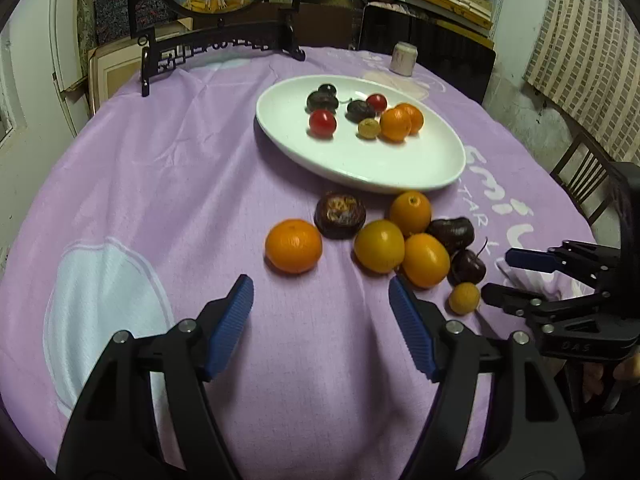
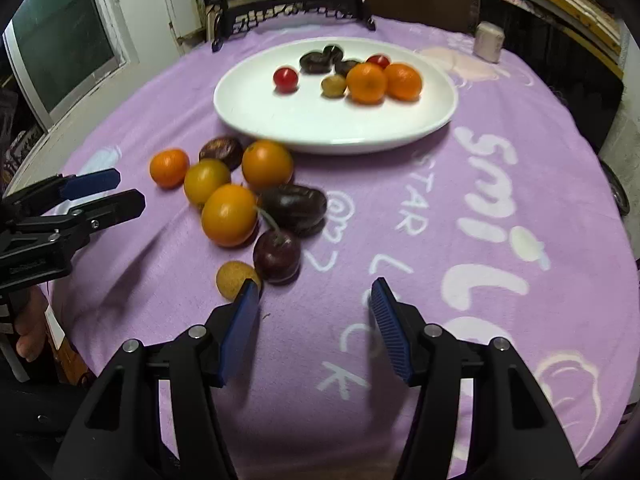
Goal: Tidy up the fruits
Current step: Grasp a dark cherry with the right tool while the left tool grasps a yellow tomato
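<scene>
We hold our left gripper [image 1: 321, 294] over bare lilac tablecloth [image 1: 168, 184], its ribbed blue fingers [image 1: 234, 320] spread wide with nothing between them, and there is open cloth all around its tips. Just ahead of those fingers sits a lone orange mandarin [image 1: 293, 245], apart from the rest; past the right finger lies the loose cluster of fruit [image 1: 416, 240] — round orange and yellow pieces, a rough dark brown one, a smooth dark purple one, a stemmed cherry — several of them touching. Our right gripper [image 2: 314, 298] also stands open and empty, its fingers parted over the printed white lettering, with plenty of clear cloth ahead and to its right. A small tan, pebbly fruit [image 2: 236, 280] sits at the tip of its left finger, partly hidden behind the pad, so we cannot tell whether they touch; the cherry [image 2: 277, 255] lies just beyond it. Farther ahead of both pairs of fingers rests the smooth white oval plate [image 1: 400, 168], already holding two mandarins, two red tomatoes, a pale small fruit and some dark pieces that blur together. The cloth drops away at the round table's edge, near the right gripper's right side. A small pale cup [image 1: 403, 58] and a dark carved stand [image 1: 216, 46] — its top cut off — sit at the far edge.
</scene>
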{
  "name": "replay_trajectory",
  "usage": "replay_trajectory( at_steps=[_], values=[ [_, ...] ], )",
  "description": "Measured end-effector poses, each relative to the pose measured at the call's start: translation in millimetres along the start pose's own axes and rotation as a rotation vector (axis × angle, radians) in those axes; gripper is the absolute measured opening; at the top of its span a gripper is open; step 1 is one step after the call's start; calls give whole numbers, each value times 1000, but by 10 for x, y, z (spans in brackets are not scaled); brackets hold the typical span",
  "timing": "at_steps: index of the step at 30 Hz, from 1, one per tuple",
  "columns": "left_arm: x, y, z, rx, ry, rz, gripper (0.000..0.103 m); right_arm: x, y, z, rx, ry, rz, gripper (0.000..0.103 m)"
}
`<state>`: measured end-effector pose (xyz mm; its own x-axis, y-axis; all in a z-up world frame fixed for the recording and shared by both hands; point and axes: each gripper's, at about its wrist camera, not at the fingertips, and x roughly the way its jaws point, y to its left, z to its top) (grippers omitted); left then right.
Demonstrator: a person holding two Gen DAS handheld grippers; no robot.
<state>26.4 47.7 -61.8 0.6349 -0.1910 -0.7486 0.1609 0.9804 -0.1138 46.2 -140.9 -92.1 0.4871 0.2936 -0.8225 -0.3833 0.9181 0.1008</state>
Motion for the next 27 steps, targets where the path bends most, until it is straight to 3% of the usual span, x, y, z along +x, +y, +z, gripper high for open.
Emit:
replay_trajectory(
  at_steps=[5,7,17,20,21,23,24,27],
  values=[
    [37,-16,-21,2,18,-9,72,160,78,64,-12,-24,31,58],
    [44,-26,-20,3,21,-11,72,169,202,77,-77,-47,-5,28],
    [301,-297,8,90,84,47,71,-61,-22,18,11,-65,33,28],
    [424,-408,62,121,93,80,61,-82,-90,-13,38,-64,58,28],
    [473,-435,87,131,97,85,52,-87,-95,-29,41,-65,64,28],
    [558,-501,157,143,95,71,50,-109,-107,-43,47,-70,77,28],
    [579,-520,198,141,95,52,41,-121,-110,-48,50,-72,81,28],
    [669,-548,281,130,96,37,39,-156,-122,-56,59,-80,85,28]
  ],
)
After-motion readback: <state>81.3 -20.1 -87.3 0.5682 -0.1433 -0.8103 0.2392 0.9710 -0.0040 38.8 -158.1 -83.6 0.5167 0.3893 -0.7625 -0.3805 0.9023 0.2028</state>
